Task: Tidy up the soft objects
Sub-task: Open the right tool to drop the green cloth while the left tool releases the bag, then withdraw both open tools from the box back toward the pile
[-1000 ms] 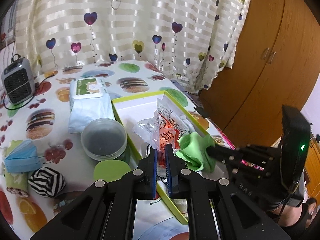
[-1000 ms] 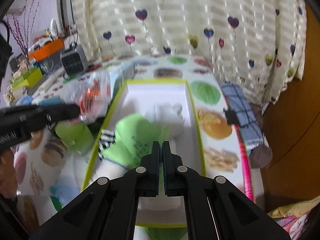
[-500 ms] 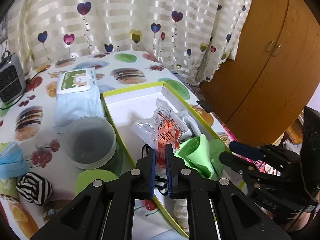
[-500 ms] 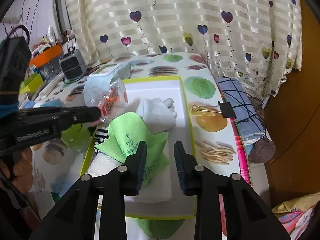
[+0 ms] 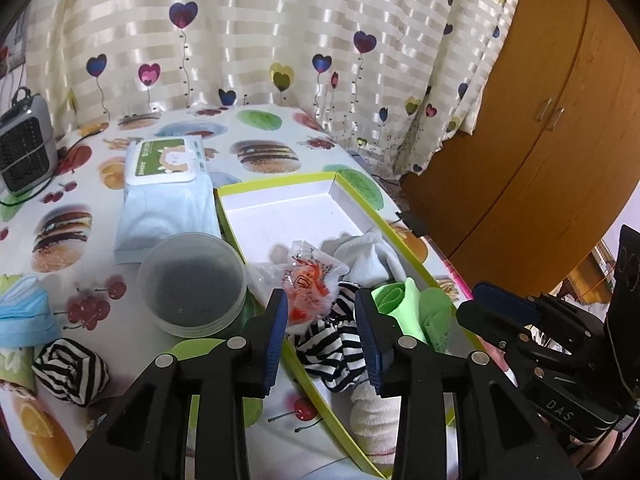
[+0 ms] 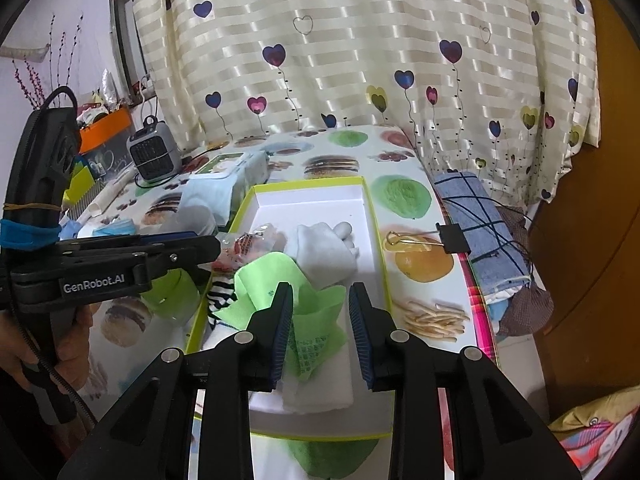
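Left wrist view
Left gripper (image 5: 322, 326): hovering over the near end of the box, its jaws having just been opening; they are standing spread, pressing on nothing.
Clear packet (image 5: 306, 280): lying free in the box just beyond the spread fingers, orange print showing.
Striped sock (image 5: 334, 342): sprawling under the gripper, against the box's near left wall.
White socks (image 5: 370, 258): resting at 1 o'clock from the packet; another white piece is lying at the near end.
Green cloth (image 5: 412, 312): bunching at 3 o'clock of the striped sock.
Box (image 5: 280, 210): sitting on the tabletop (image 5: 64, 208), its far half showing bare white.
Outside the box: a round plastic tub (image 5: 192, 282) touching the left wall, a wipes pack (image 5: 166, 192) beyond it, a rolled striped sock (image 5: 70, 370) and a blue mask (image 5: 24, 312) at 9 o'clock.

Right wrist view
Right gripper (image 6: 320, 336): holding its jaws parted above the green cloth (image 6: 280, 300), gripping nothing.
Left gripper (image 6: 200, 242): reaching in from 9 o'clock, a hand (image 6: 60, 356) wrapping its handle.
White socks (image 6: 326, 250): lying mid-box, beyond the cloth.
Binder clip (image 6: 452, 238): sitting on the tabletop at 3 o'clock of the box.
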Demonstrator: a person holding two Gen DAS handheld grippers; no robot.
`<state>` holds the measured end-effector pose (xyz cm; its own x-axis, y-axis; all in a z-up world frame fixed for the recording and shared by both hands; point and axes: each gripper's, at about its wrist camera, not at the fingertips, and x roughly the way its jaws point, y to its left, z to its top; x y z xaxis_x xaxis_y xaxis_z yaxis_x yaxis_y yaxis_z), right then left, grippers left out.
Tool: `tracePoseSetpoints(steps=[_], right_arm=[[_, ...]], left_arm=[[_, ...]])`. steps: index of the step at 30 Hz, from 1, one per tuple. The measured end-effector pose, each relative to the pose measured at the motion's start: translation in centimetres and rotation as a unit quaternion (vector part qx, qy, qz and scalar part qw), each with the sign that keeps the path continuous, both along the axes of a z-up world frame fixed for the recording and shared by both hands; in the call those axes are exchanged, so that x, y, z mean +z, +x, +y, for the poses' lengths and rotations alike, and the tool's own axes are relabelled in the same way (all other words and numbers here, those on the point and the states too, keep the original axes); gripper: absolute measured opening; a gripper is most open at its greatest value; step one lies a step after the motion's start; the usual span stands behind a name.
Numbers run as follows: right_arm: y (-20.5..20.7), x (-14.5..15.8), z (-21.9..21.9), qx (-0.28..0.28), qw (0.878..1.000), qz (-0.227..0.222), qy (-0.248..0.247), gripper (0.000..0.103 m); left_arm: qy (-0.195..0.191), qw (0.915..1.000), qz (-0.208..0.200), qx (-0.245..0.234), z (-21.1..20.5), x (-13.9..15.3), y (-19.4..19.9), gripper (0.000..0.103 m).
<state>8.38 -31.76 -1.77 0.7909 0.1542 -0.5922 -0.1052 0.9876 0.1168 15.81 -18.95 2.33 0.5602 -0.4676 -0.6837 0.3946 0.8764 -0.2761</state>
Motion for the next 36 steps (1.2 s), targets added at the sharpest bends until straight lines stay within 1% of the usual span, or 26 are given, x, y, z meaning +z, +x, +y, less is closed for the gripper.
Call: tracePoseSetpoints(steps=[8, 12, 18, 24, 26, 28, 29, 36], right_arm=[[-1.0, 0.9, 0.9, 0.006, 1.000, -0.008, -0.008, 0.030], [-1.5, 1.4, 1.5, 0.012, 1.000, -0.012, -0.012, 0.030], [-2.2, 1.9, 2.4, 0.017, 1.000, -0.017, -0.015, 0.030], [-3.0, 2.4, 4.2, 0.034, 0.999, -0.025, -0.020, 0.031], [-3.2, 2.5, 4.9, 0.042, 0.999, -0.027, -0.021, 0.032], [-3.5, 2.7, 5.6, 0.048, 0.998, -0.029, -0.022, 0.039], [-3.5, 2.7, 5.9, 0.052, 0.998, -0.030, -0.021, 0.045], [-3.8, 2.8, 7.9, 0.074, 0.996, -0.032, -0.023, 0.046]], left_arm=[[-0.009, 0.9998, -0.016, -0.008, 0.7, 1.3, -1.5, 0.034], [-0.014, 0.9996, -0.024, -0.007, 1.6, 1.8, -2.8, 0.034], [-0.014, 0.9992, -0.035, 0.012, 3.9, 2.5, -4.7, 0.034], [-0.016, 0.9984, -0.041, 0.035, 6.2, 2.7, -6.2, 0.034], [-0.016, 0.9982, -0.041, 0.042, 6.8, 2.6, -6.6, 0.034], [-0.016, 0.9978, -0.041, 0.049, 7.4, 2.5, -6.9, 0.034], [-0.017, 0.9977, -0.041, 0.052, 7.8, 2.5, -7.1, 0.034], [-0.017, 0.9961, -0.038, 0.078, 10.4, 1.9, -8.4, 0.034]])
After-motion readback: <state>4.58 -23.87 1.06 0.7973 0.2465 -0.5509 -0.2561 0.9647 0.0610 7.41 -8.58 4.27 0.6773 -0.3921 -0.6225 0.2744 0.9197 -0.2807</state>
